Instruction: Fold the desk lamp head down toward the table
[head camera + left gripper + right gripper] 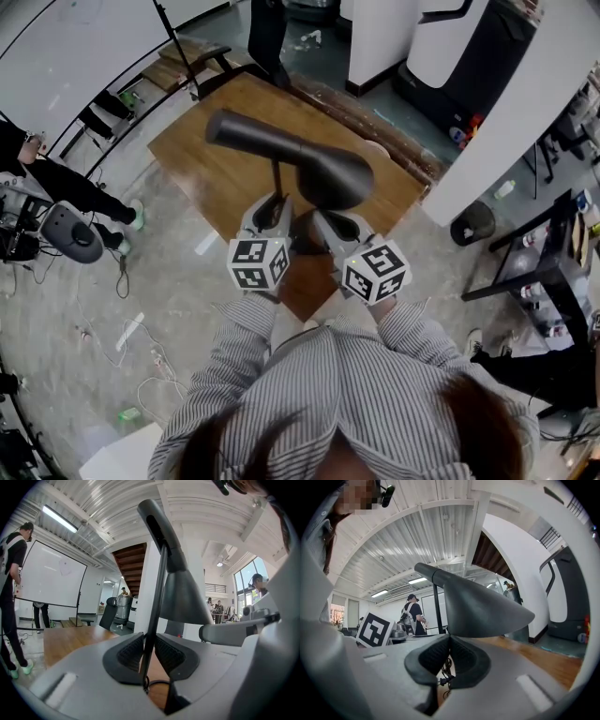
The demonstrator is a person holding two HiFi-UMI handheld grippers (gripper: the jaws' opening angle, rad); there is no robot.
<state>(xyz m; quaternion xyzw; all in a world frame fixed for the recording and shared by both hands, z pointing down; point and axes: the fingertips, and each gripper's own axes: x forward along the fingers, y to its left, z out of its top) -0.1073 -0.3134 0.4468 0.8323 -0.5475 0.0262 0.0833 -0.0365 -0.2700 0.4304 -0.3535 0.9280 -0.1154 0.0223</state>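
Between the fingers of the left gripper (149,641) the desk lamp's thin stem (157,597) stands upright, clamped from both sides above the wooden bench (202,159). Just over the right gripper (449,640), whose fingers pinch its lower rim, sits the lamp head (483,606); a cable (443,667) hangs below them.

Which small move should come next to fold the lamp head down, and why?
Probably pull the right tool gently downward. It seems shut on the rim of the head, which stands high above the table, while the left tool clamps the stem and can hold it steady.
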